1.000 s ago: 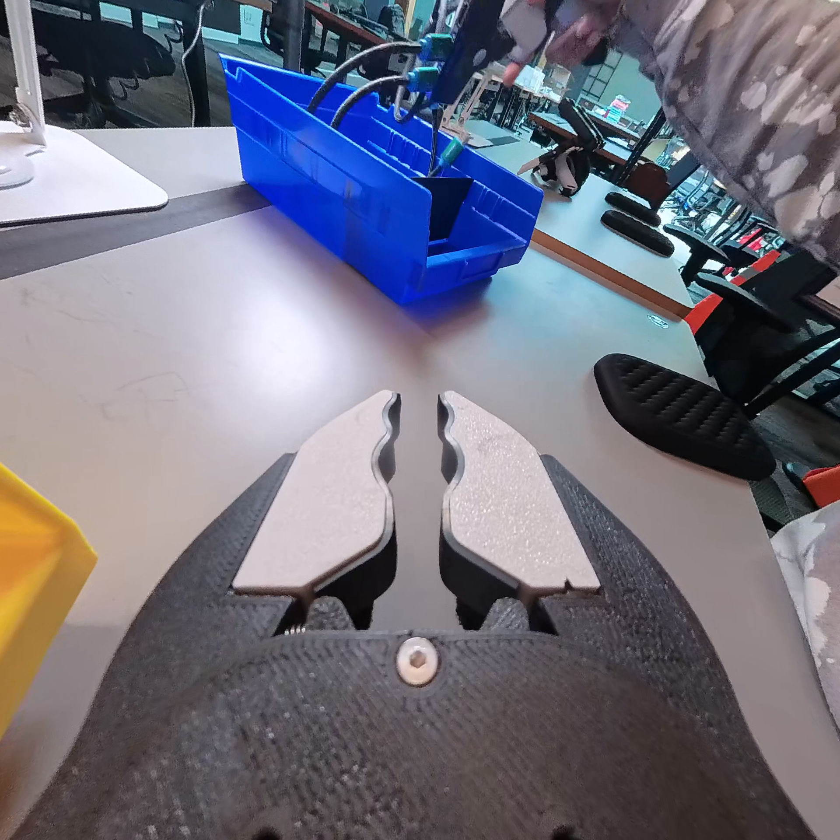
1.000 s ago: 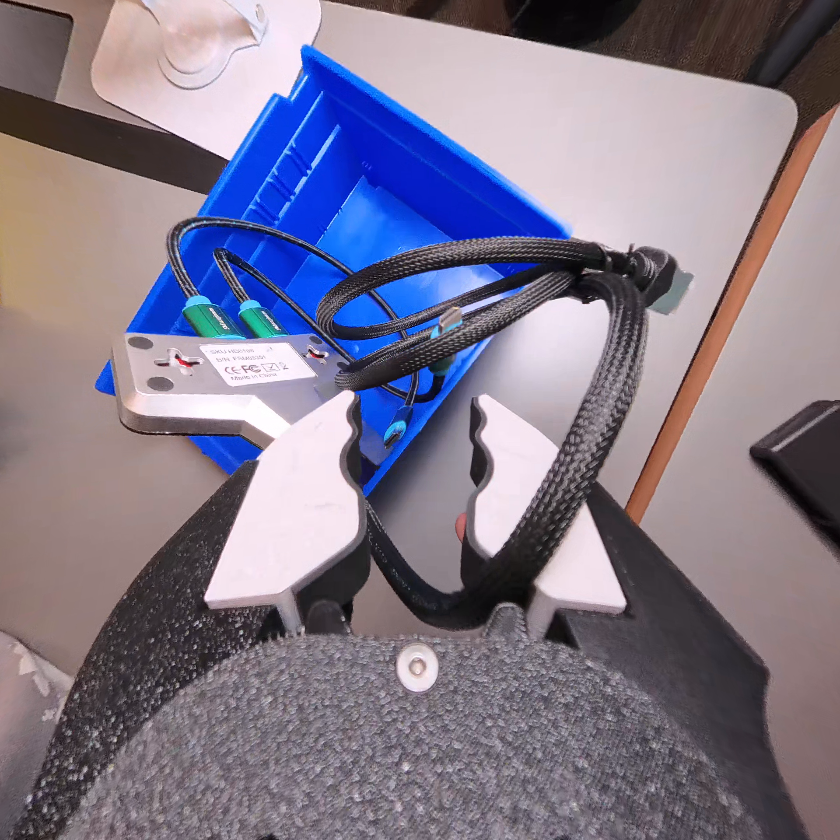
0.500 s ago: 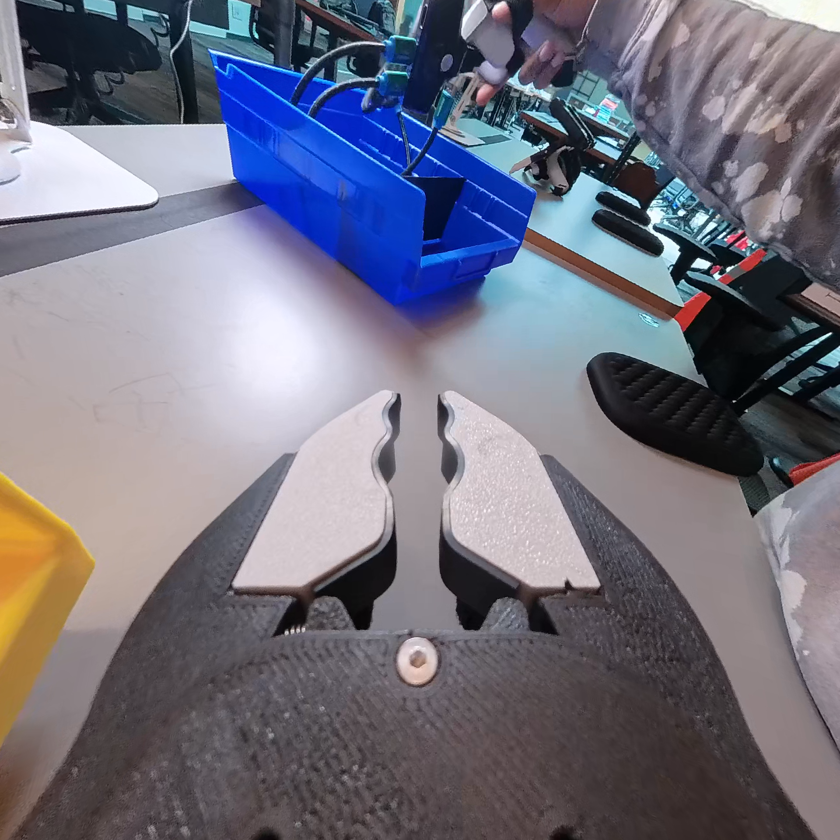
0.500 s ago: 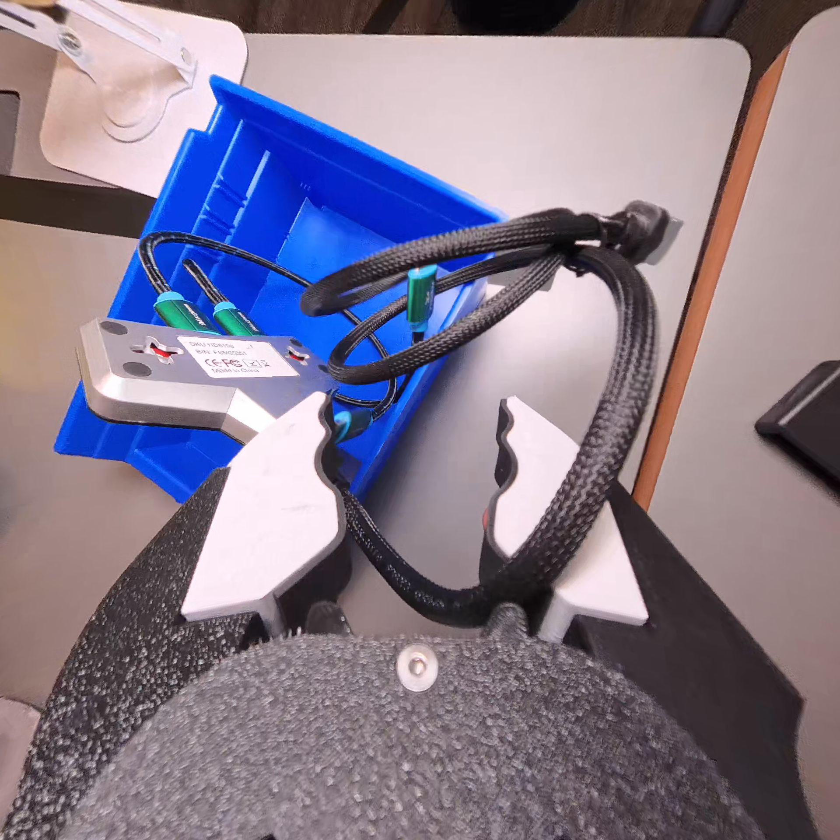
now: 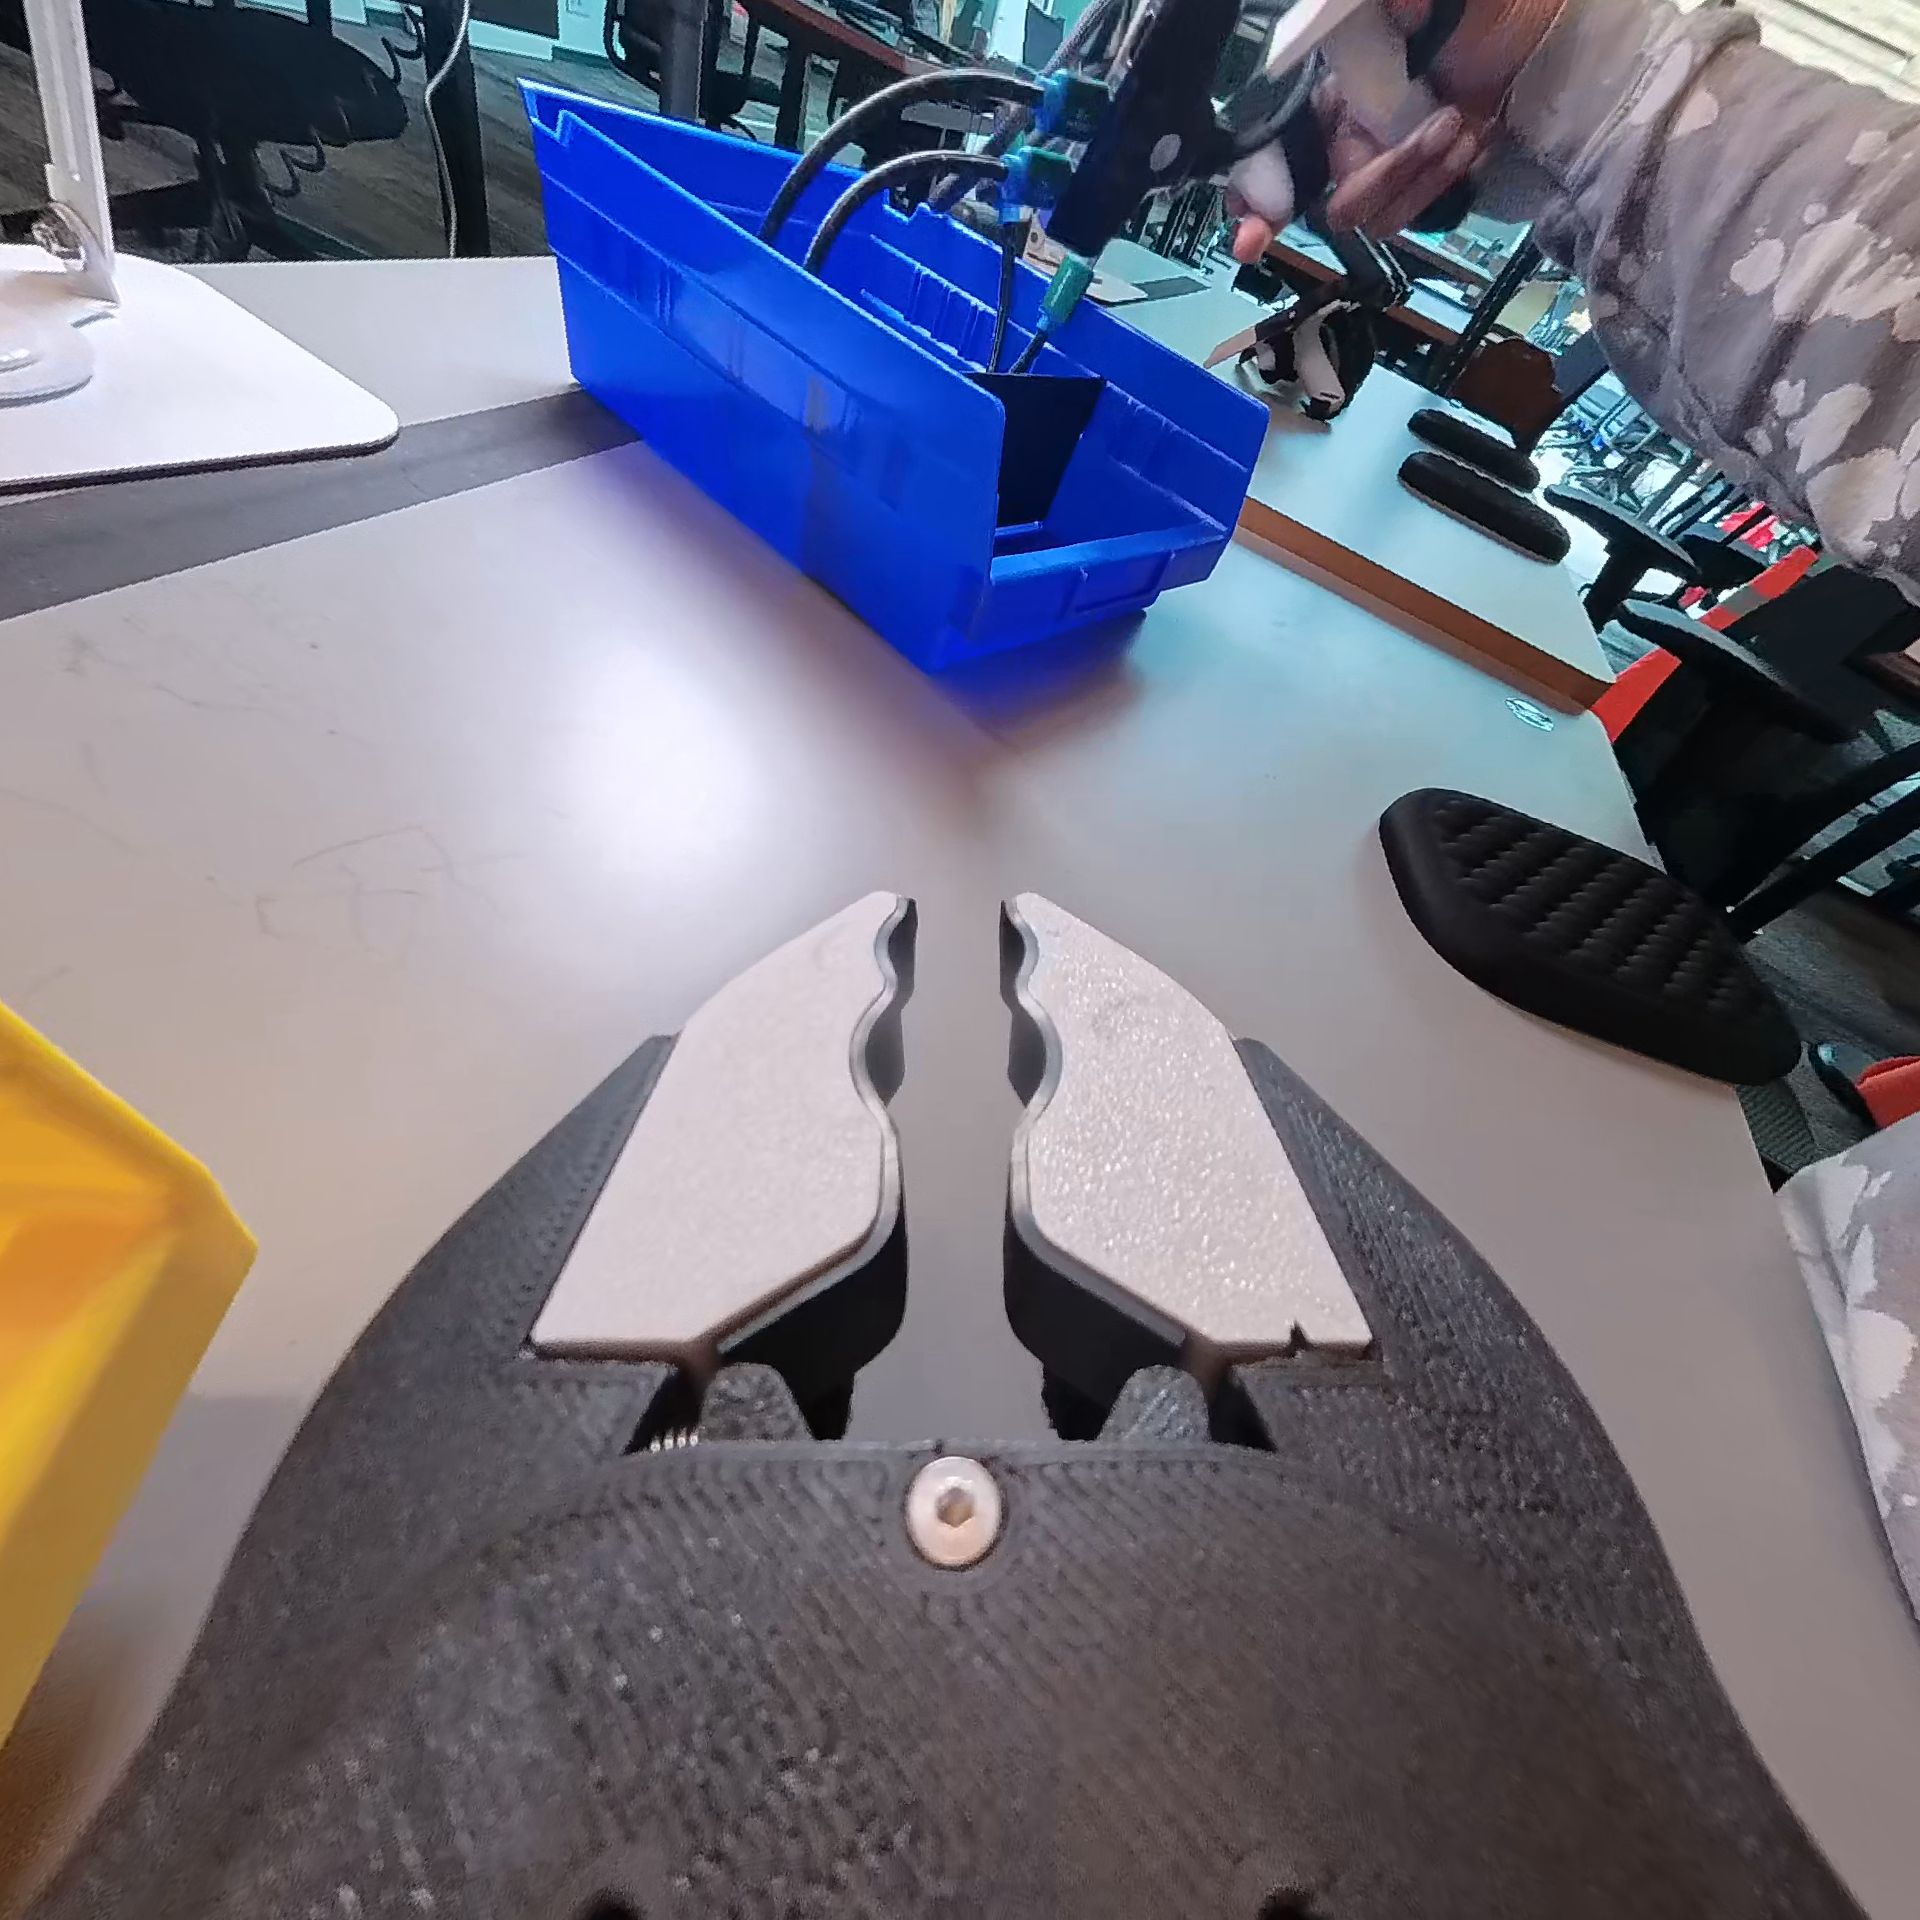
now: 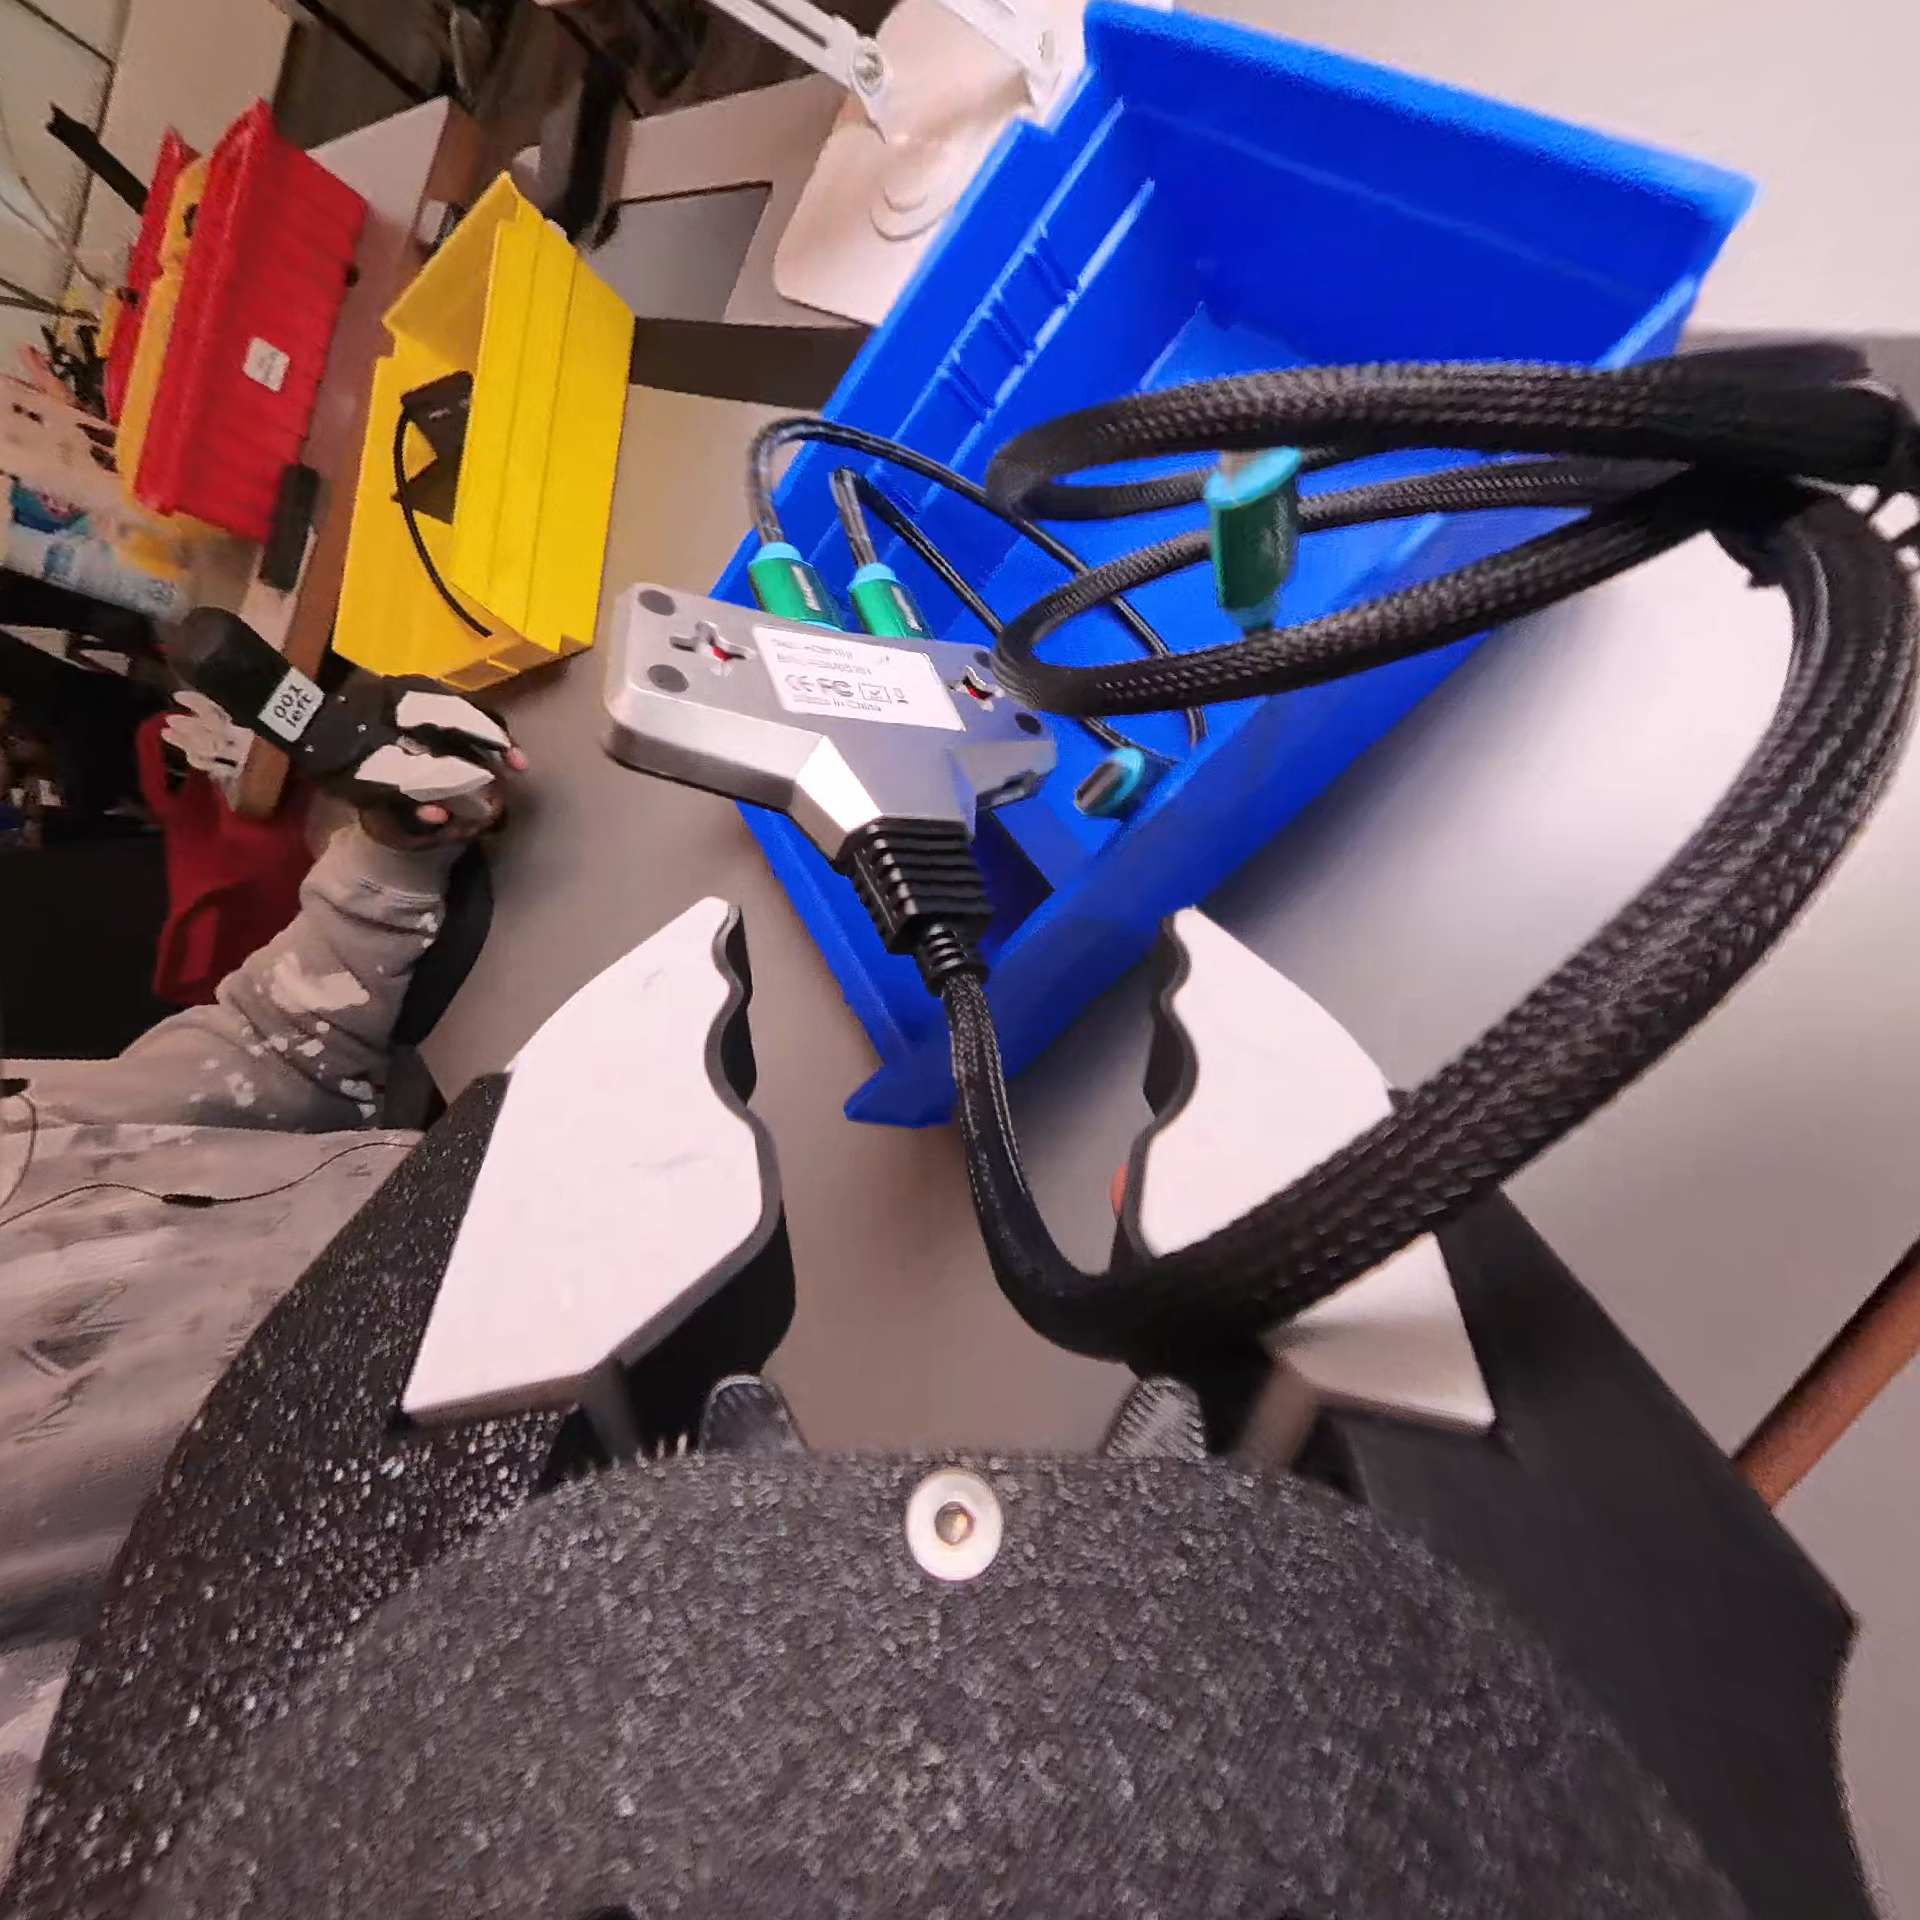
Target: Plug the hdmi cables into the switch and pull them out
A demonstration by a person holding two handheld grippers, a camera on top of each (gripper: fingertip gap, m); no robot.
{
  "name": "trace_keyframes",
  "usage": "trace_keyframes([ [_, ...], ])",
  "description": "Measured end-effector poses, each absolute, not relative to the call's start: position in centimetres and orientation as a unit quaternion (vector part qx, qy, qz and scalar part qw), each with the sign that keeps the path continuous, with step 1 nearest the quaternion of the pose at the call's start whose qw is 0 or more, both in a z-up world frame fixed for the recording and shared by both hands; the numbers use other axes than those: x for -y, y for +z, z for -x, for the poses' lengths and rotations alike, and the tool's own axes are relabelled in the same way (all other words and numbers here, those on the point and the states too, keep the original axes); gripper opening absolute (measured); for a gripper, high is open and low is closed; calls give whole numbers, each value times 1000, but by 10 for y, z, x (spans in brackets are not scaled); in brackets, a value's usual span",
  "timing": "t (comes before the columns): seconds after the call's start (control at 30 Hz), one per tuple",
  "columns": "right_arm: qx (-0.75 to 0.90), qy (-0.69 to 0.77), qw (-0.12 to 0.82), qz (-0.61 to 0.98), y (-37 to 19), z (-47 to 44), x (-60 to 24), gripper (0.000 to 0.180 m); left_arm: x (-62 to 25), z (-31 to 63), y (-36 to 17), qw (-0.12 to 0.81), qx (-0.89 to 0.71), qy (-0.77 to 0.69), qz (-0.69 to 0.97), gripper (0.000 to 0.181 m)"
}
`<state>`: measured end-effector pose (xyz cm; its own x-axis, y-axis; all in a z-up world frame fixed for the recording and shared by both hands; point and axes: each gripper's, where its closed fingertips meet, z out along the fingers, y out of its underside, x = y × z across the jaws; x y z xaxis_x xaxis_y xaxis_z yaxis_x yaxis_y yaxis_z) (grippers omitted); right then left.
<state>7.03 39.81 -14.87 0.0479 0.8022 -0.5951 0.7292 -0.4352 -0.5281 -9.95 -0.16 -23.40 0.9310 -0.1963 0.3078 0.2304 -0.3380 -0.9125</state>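
A: Grey table [image 5: 540, 790] surface is seen, with a blue bin [image 6: 1340, 343] ahead and a yellow bin [image 6: 488, 436] to the left.

B: Where is the switch [image 6: 800, 707] located?

A: It is suspended above the blue bin, just beyond the right tongs [image 6: 951, 997], which are spread open. Its braided cable [image 6: 1475, 1081] is looped across the right finger. Its long axis is set crosswise; two green HDMI plugs [image 6: 836, 603] are directed away.

B: And the left tongs [image 5: 956, 925]?

A: Narrowly parted, nothing gripped, low over the table.

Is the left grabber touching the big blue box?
Apart. The left wrist view shows a wide stretch of bare grey table between the left gripper and the blue bin.
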Motion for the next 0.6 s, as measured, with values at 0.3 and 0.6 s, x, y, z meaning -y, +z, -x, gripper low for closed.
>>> trace_keyframes([
  [0.3, 453, 412, 90, 785, -213, -91, -417, 92, 0, 98, -241, 565, 12, -191, 802, 16],
  [0.6, 397, 492, 124, 764, -212, -134, -416, 99, 0, 98, -243, 563, 15, -196, 803, 15],
])
